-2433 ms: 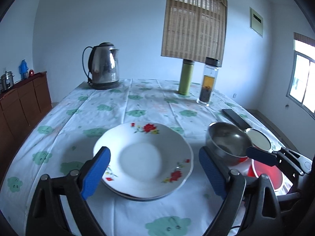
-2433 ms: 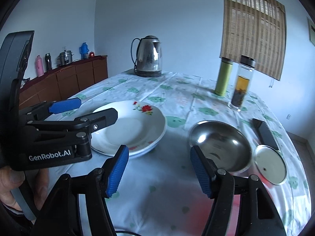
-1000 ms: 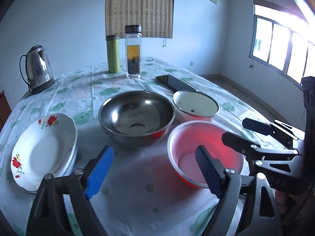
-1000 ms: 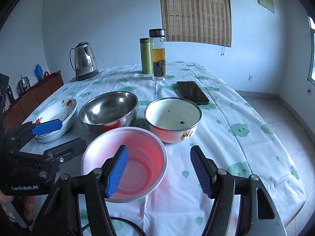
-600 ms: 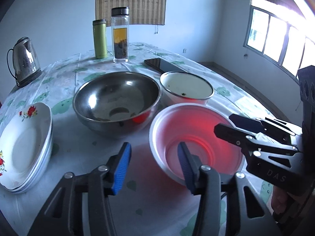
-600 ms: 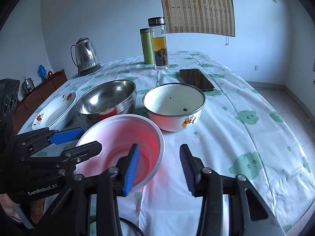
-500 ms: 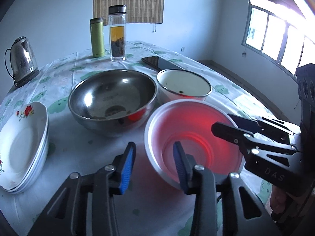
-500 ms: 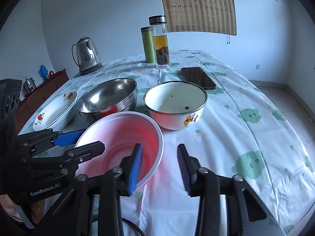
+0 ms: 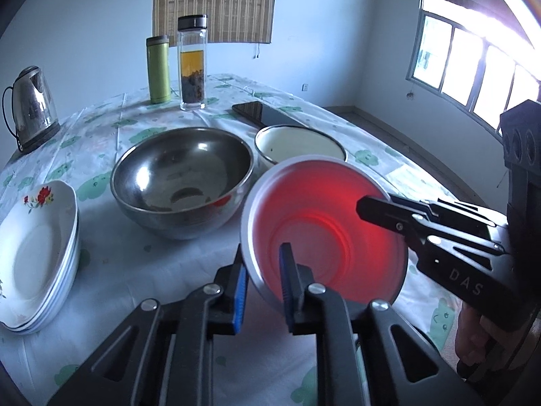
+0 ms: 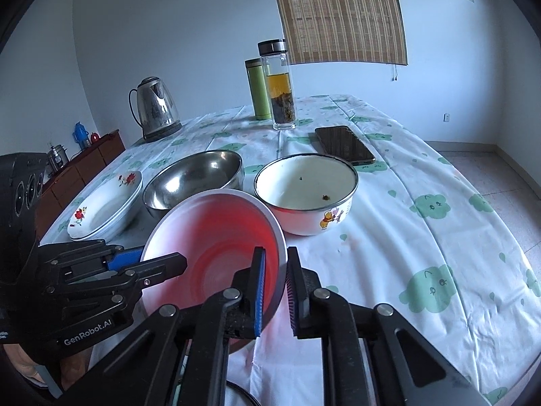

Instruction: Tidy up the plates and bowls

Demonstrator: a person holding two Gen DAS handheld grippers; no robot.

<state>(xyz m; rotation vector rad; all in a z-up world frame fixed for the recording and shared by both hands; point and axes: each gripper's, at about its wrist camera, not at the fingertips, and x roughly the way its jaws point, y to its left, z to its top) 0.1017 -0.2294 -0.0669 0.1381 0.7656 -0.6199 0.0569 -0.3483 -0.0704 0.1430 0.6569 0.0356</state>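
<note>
The surface [image 10: 422,182] carries a cloud-print cloth. Both tongs grip the tilted red bowl: left tongs [image 9: 262,287] on its near-left rim, right tongs [image 10: 275,292] on its right rim. Only the right wrist view shows the sideboard [image 10: 88,159]; only the left shows the windows [image 9: 473,77]. Readable: "GenRobot.AI", "DAS". Steel bowl [image 9: 182,179], enamel bowl [image 10: 307,193] and stacked plates [image 9: 33,253] stand behind the red bowl [image 9: 324,233].

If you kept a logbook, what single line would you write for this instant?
step: lift red bowl | left gripper: shut on rim | right gripper: shut on rim | bowl: tilted | steel bowl: on table
</note>
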